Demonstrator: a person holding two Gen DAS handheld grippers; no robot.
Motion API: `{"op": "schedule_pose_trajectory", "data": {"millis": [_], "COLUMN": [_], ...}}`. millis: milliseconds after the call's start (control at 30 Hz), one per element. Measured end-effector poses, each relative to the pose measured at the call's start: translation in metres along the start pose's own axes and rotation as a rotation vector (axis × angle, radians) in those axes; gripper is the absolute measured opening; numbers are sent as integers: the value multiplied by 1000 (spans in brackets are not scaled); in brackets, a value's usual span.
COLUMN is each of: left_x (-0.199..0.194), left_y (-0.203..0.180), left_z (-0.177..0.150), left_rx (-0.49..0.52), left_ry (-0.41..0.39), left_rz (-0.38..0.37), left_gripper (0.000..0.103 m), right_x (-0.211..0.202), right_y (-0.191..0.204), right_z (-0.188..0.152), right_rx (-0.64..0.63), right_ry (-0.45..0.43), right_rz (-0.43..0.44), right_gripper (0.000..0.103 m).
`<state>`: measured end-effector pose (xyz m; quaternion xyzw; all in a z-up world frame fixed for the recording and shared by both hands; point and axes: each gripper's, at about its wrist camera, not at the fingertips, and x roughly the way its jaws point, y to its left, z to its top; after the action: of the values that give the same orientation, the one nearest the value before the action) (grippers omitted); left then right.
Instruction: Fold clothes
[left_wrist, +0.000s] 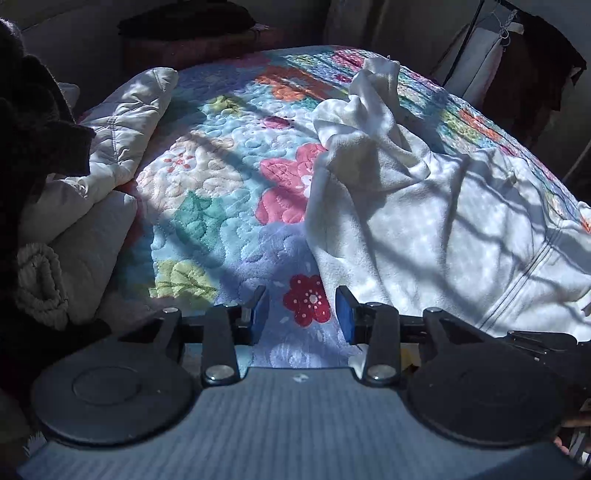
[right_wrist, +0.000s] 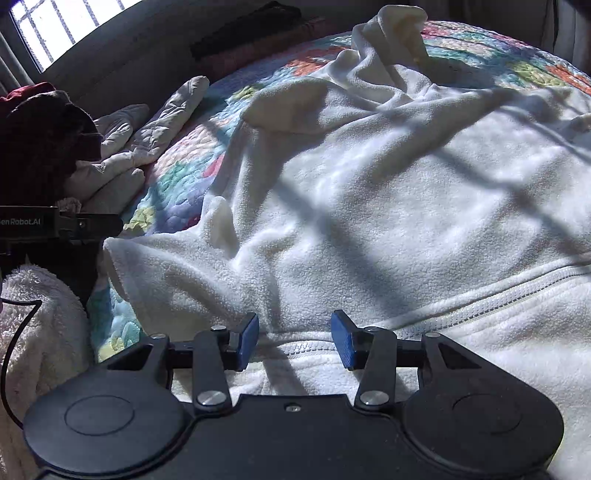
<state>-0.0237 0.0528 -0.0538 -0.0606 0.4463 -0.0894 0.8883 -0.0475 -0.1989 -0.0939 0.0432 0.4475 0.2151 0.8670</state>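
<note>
Sunlit bed with a floral quilt (left_wrist: 221, 177) carries all items. Left tongs (left_wrist: 302, 314) stand wide with nothing between the blue pads, above bare quilt; the white fleece jacket (left_wrist: 443, 229) lies just right of and ahead of them. Right tongs (right_wrist: 294, 338) stand wide, empty, directly over the jacket's zipper (right_wrist: 480, 302). A white quilted garment (left_wrist: 125, 122) lies well left of the left tongs, beside dark clothing (left_wrist: 33, 122).

Fuzzy matt white fleece jacket (right_wrist: 369, 206), puffy stitched cloth quilt (left_wrist: 229, 184)
</note>
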Motion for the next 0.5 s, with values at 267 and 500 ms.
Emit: {"op": "schedule_pose_trajectory", "data": {"millis": [267,500], "left_x": [92,82], "left_y": [-37,-49], "left_z": [27,13], "left_rx": [154,280], "left_ry": [211,81], "left_rz": [-58,17], "left_gripper": [71,8], "right_x": [4,3], "right_y": [28,27], "right_z": [-33,-37], "right_rx": [-54,-15], "right_ry": [-25,-37], "right_rz": [31,98], "right_gripper": [53,51]}}
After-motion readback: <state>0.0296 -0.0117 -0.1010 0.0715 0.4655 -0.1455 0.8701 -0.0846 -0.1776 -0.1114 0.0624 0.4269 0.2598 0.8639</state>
